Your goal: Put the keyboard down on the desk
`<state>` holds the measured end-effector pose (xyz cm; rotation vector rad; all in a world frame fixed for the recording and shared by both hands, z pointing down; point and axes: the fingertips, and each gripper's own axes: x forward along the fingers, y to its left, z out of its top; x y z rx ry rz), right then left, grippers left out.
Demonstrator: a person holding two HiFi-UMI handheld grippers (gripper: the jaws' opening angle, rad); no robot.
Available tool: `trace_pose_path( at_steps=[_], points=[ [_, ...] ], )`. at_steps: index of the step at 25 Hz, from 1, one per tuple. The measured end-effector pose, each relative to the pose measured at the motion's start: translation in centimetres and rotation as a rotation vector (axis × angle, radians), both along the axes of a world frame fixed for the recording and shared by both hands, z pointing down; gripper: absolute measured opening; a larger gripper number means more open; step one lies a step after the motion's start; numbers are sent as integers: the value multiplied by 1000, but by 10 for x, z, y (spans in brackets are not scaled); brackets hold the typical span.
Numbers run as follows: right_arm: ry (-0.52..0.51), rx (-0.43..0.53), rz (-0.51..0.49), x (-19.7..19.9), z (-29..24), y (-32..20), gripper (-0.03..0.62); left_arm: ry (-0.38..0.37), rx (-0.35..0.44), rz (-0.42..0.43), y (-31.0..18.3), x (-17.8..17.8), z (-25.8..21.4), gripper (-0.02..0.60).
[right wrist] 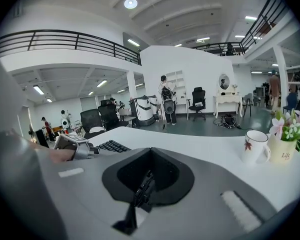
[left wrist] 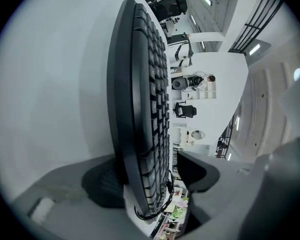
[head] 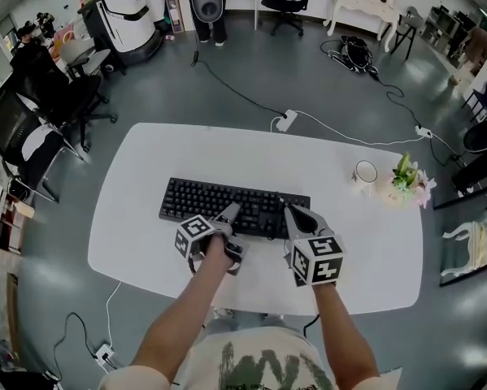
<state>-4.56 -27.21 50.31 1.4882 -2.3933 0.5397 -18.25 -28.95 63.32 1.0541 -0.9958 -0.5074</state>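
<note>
**Head view.** The keyboard (head: 227, 204), a long flat slab of black moulded plastic with rows of matt keys, lies flat across the middle of the frame. It is on the smooth white surface (head: 227, 149), which has rounded corners, and its long side faces you. You hold your left gripper (head: 229, 213) at its near edge, lower centre, and your right gripper (head: 297, 214) at its near right corner. Two holds spaced along one edge would, by judgement, keep so long a slab level as it is set down.

**Left gripper view.** The jaws stand wide, one on the underside and one on the key side. The keyboard's edge lies between them, with a clear gap over the keys, so nothing is squeezed. The keyboard's weight appears to be on the surface, and the placing looks done or nearly done.

**Right gripper view.** The grey jaws are drawn together, their dark pads meeting in a hollow. A thin black piece (right wrist: 139, 191) sits in the seam; what it is cannot be told.

**Bystanders.** A white glazed mug (head: 365, 172) and a small pot of flowers (head: 406, 184) stand at the right of the frame, well apart from the keyboard.
</note>
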Motion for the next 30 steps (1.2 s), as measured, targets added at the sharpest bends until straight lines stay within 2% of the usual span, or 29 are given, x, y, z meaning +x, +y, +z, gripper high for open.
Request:
trace_pose_path(
  at_steps=[10, 18, 26, 30],
  points=[
    [-1, -2, 30, 14, 1, -4, -2, -28, -70, 52, 2, 3, 1, 353],
    [-13, -7, 40, 17, 2, -1, -2, -126, -156, 140, 10, 7, 1, 403],
    [-21, -12, 47, 17, 1, -1, 0, -126, -188, 160, 18, 4, 0, 408],
    [-26, -10, 47, 16, 1, 1, -2, -132, -192, 174, 27, 5, -1, 433]
  ],
)
